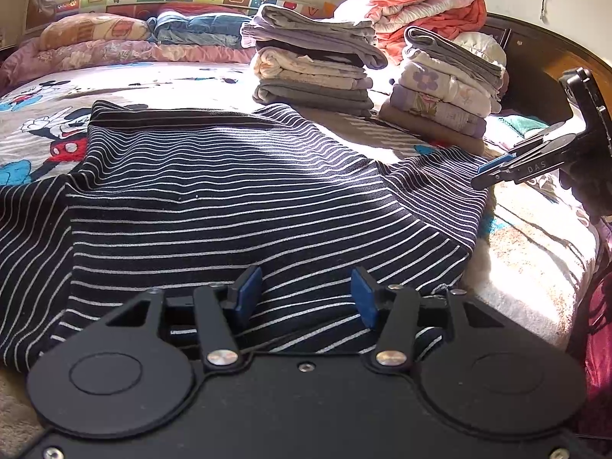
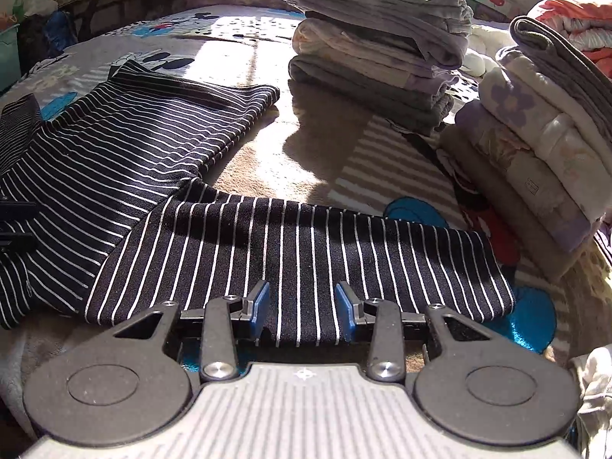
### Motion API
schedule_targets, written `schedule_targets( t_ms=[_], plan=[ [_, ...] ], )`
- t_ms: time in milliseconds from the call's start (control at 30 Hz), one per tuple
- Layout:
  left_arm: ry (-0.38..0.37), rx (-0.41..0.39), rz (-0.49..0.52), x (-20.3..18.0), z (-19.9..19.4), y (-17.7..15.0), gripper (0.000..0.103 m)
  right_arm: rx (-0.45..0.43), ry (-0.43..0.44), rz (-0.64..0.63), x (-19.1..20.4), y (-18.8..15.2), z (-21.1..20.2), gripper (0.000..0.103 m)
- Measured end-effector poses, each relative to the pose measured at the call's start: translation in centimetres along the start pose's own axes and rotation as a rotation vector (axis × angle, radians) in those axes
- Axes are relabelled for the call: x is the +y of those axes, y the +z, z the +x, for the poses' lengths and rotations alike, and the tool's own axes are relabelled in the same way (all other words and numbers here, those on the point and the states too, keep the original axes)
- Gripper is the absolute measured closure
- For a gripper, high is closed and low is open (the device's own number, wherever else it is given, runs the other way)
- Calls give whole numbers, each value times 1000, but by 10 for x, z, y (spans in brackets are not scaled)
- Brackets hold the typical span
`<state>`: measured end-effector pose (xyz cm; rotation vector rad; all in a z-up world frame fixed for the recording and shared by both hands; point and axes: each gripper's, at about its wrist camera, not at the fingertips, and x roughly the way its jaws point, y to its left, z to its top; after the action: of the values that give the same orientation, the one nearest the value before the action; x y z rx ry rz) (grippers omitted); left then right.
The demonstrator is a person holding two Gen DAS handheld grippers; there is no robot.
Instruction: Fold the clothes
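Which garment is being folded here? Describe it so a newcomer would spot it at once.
On the cartoon-print bed, in front of two stacks of folded clothes, one shirt lies spread flat. It is the only dark piece, navy with thin white stripes, and the only one not yet folded; its sleeve lies under the open right gripper.

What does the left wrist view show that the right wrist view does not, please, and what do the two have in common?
Only the left wrist view shows the right gripper from the side, over the shirt's sleeve edge, and the whole orange and white quilt rolled up by the headboard.

Only the right wrist view shows the sleeve laid out flat, its stripes running away from the camera, and a green bin at the far left.

Both show the striped shirt spread on the cartoon bedsheet, two stacks of folded clothes behind it, and open blue-padded fingers.
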<state>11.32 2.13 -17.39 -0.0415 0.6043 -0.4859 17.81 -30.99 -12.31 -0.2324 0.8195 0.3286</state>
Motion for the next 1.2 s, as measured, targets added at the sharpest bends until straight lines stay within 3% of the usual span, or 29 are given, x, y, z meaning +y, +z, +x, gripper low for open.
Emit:
schedule_targets(
  t_ms=[133,300,467,667,767,933,1200],
  plan=[
    [2,-7,0,-1,-2,-2,53,-72,49,22,24,6,17,64],
    [3,-12,0,-1,-3,-3,53,-157,49,119,38,16,35,66],
    [-4,-9,-5,0,-2,-3,53,-61,7,140,32,17,59,68],
    [-7,-3,-1,0,0,-1,51,-145,-4,151,24,21,45,69],
    [-7,-4,-1,0,0,-1,51,-102,-45,167,20,23,64,69],
    [-13,-5,-6,1,-1,-1,51,-126,-122,235,-11,20,68,70],
    [-21,-4,-6,1,-1,-2,49,-76,-336,405,-120,-1,56,70]
  ],
)
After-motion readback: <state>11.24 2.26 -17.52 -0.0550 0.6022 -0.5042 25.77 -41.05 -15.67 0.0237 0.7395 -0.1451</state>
